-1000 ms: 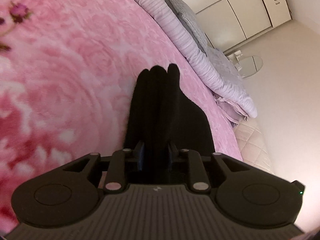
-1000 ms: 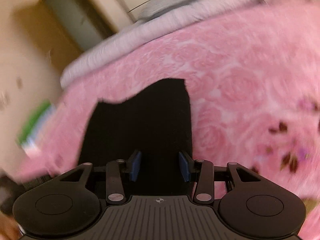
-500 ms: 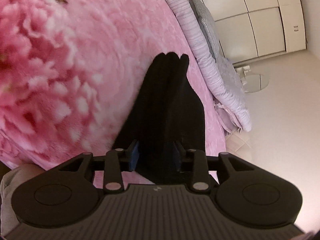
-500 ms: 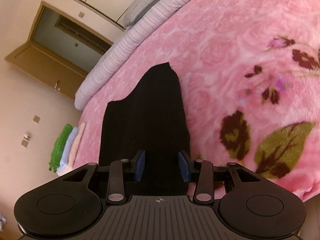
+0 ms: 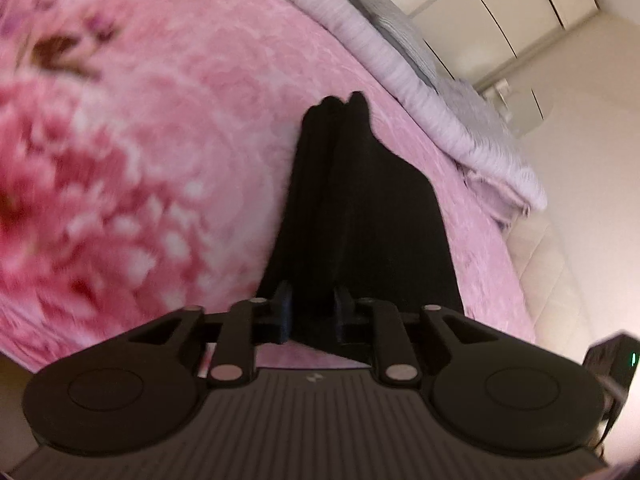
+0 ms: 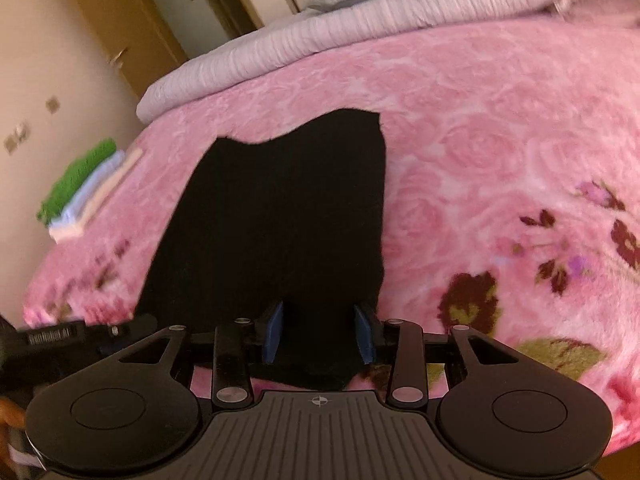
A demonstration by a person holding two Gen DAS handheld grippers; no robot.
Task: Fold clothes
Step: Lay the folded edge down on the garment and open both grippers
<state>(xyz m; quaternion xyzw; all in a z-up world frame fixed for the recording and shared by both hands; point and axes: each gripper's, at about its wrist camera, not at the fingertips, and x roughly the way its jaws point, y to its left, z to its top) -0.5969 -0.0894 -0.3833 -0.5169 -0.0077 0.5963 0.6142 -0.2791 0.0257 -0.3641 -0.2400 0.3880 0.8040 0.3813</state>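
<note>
A black garment (image 5: pixel 360 200) lies lengthwise on the pink flowered blanket (image 5: pixel 160 140), gathered into long folds at its far end. My left gripper (image 5: pixel 312 308) is shut on its near edge, with bunched cloth filling the gap between the pads. In the right wrist view the same black garment (image 6: pixel 280 208) spreads wide and flat across the blanket (image 6: pixel 480 140). My right gripper (image 6: pixel 319 332) is shut on its near hem, and the cloth sags below the blue pads (image 6: pixel 274 332).
A lilac ribbed quilt (image 6: pixel 320 36) and a grey pillow (image 5: pixel 392 20) lie along the bed's far side. Folded green, blue and cream towels (image 6: pixel 84 188) sit at the blanket's left corner. A wooden door (image 6: pixel 120 20) and pale wardrobes (image 5: pixel 500 8) stand beyond.
Both grippers have kept hold of the black garment. The right view has rolled and swung, so the garment now looks wider and flatter. The left view has shifted sideways across the blanket.
</note>
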